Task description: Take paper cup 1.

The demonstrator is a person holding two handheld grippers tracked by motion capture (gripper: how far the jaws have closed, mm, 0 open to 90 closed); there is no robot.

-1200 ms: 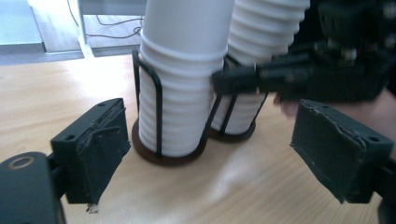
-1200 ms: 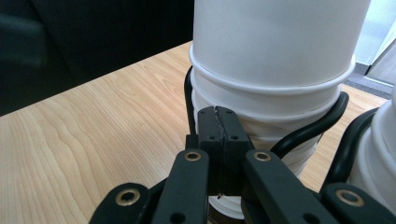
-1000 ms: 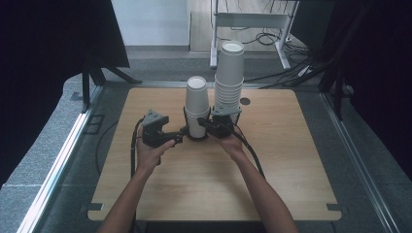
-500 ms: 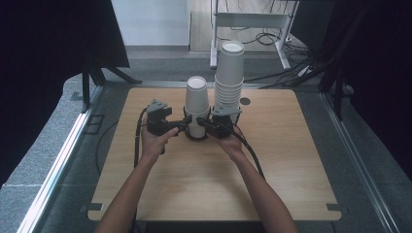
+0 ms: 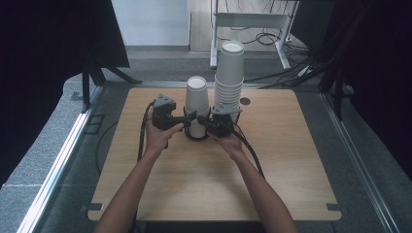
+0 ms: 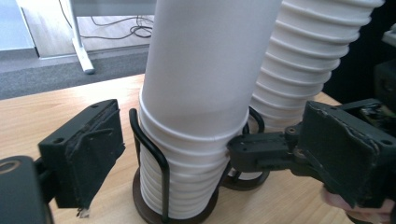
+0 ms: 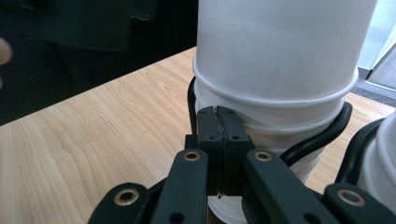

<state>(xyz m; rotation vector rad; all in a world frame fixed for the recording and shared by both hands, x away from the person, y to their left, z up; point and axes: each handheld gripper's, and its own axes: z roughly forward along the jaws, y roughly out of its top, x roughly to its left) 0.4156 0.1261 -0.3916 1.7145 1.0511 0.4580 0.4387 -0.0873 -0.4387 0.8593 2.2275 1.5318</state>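
Since 1 s ago left gripper (image 5: 190, 116) has slid right to the short cup stack (image 5: 197, 104), jaws just widening, released, stack between them untouched; right gripper (image 7: 218, 122) clenched, empty, tips at the stack's wire holder (image 6: 149, 154); stack tops cut off in gripper views; tall stack (image 5: 229, 73) just right; both upright, mid-far on table (image 5: 291, 160).

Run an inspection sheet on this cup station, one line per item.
Surface: wooden table, bare apart from the job's things.
Job's things: shorter cup stack and taller cup stack, upside down, each in a black wire holder.
Clutter: nothing seen.
Grippers: left gripper open, fingers just been opening, shorter stack between them; right gripper shut, tips at the shorter stack.
Cables: black cable trails from each gripper.
Surroundings: grey floor, white frame.
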